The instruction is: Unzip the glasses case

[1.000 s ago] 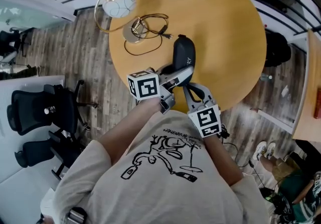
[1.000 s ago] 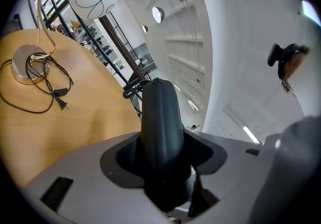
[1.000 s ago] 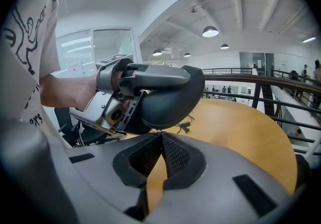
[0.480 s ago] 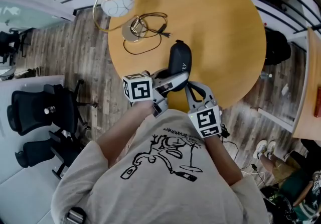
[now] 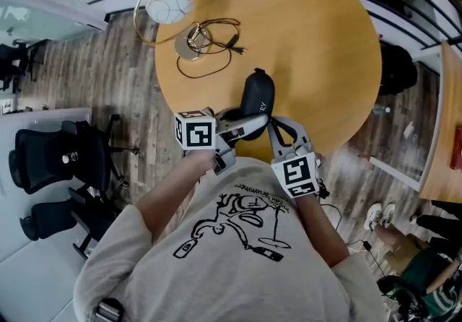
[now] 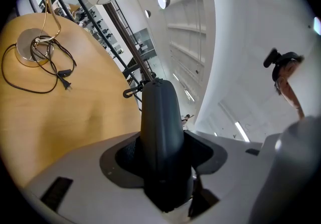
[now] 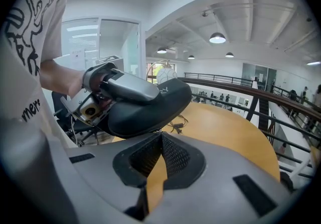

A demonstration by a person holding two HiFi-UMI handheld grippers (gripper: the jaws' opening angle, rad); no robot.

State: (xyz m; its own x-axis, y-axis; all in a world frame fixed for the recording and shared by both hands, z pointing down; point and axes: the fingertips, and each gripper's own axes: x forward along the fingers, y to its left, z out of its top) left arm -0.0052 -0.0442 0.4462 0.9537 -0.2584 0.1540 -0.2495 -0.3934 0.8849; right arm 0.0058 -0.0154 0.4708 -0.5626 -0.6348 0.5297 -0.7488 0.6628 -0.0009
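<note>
The black glasses case [image 5: 257,94] is held over the near part of the round wooden table [image 5: 317,32], clamped across its near end by my left gripper [image 5: 247,123]. In the left gripper view the case [image 6: 159,117] fills the jaws and its zipper pull [image 6: 130,90] hangs at the far end. My right gripper [image 5: 273,126] sits just right of the case's near end. In the right gripper view its fingertips [image 7: 159,136] meet right below the case [image 7: 150,105]; I cannot see anything pinched between them. The left gripper [image 7: 128,87] lies over the case's top.
A white globe lamp [image 5: 167,3] with a brass base [image 5: 190,43] and a black cable [image 5: 216,32] stands at the table's far left. Black office chairs [image 5: 50,158] stand on the floor at left. A railing [image 7: 241,98] runs beyond the table.
My left gripper and the case have shifted left and nearer to the person, toward the table's front edge. The right gripper has stayed about where it was.
</note>
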